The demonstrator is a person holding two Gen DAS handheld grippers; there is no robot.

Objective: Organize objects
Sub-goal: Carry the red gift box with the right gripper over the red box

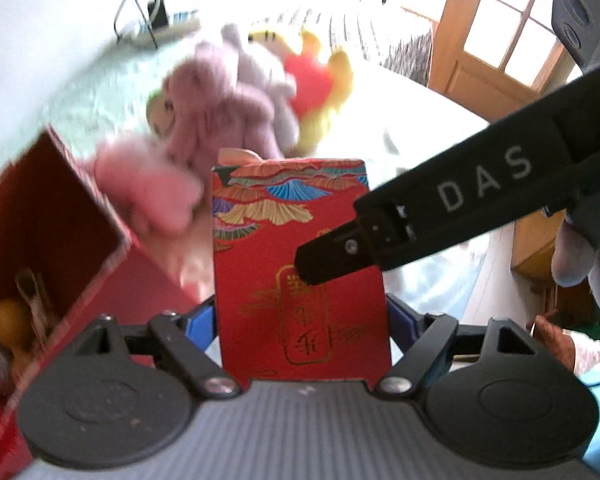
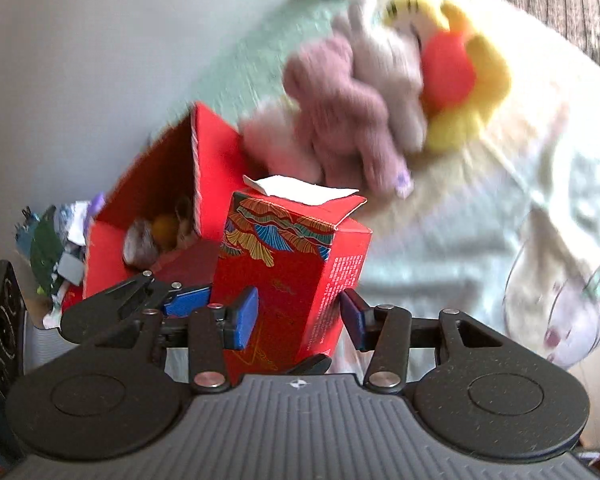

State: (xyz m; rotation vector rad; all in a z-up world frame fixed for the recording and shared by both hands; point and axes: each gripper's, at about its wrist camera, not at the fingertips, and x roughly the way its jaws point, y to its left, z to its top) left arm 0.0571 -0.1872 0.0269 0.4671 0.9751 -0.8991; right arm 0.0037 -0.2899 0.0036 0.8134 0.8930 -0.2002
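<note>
A tall red printed carton (image 1: 295, 264) stands between the blue pads of both grippers. The left gripper (image 1: 300, 320) clamps its wide faces; the right gripper (image 2: 297, 316) clamps its narrower sides. It looks light, with thin crushable cardboard walls, best held low. Behind it lie an open red box (image 2: 171, 184) and soft toys (image 2: 380, 100) on a bed.

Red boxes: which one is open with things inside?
The plain red box on the left, flaps up, clutter inside. The patterned carton sits between the claws.
</note>
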